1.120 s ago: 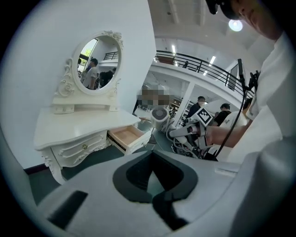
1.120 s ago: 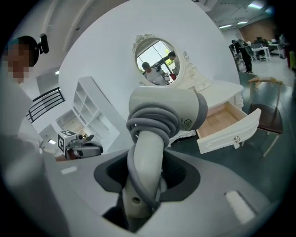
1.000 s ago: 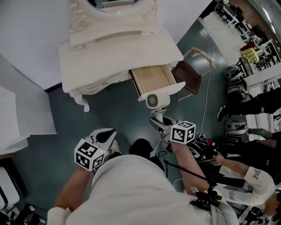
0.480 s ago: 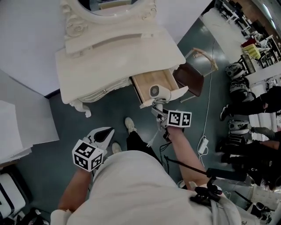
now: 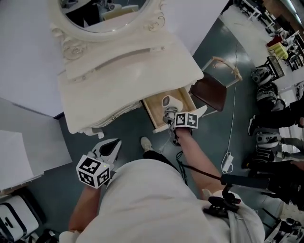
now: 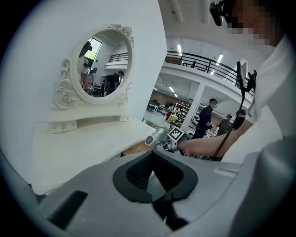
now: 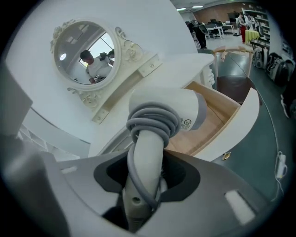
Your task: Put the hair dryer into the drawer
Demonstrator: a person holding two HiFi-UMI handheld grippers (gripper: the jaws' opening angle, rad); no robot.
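White plastic hair dryer (image 7: 169, 107), grey cord (image 7: 152, 121) wound on its handle (image 7: 147, 162), is clamped by the right gripper (image 7: 143, 185) over the open wooden drawer (image 7: 218, 118); it should be lowered flat inside before release. Left gripper (image 6: 157, 196) is closed, empty

Hair dryer (image 5: 169, 102) seemingly above drawer (image 5: 153, 106)

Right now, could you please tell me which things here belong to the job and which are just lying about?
Belongs to the job:
hair dryer, held in the right tool
open drawer

Just lying about:
mirror
brown chair
power strip
left tool, empty
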